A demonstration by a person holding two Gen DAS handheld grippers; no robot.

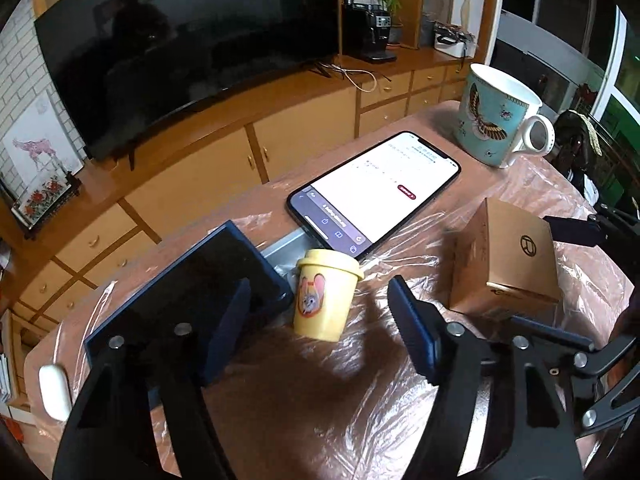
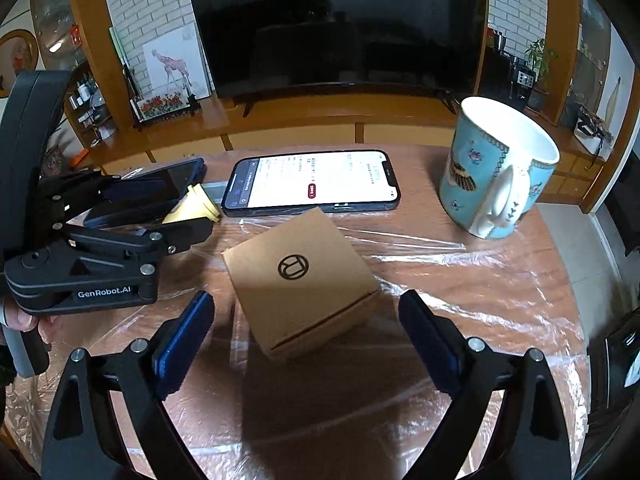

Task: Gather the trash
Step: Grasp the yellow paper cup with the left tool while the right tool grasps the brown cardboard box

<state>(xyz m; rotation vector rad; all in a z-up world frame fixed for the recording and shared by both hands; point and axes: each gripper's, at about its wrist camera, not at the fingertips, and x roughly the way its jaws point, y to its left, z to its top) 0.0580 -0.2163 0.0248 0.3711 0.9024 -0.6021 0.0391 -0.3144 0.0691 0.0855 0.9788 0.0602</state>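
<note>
Small yellow plastic cup (image 1: 326, 294) sits mid-frame between my half-open left tool (image 1: 320, 312), untouched; light, slick, grab its sides. Brown cardboard box (image 2: 300, 280) ahead of wide-open, empty right tool (image 2: 306, 330); light, crushable.

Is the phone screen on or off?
On. The phone shows a bright white page with text and a red button, lying flat on the table.

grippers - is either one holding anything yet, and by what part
Nothing is held. The left gripper is open around the yellow cup, the right gripper open around the cardboard box.
</note>
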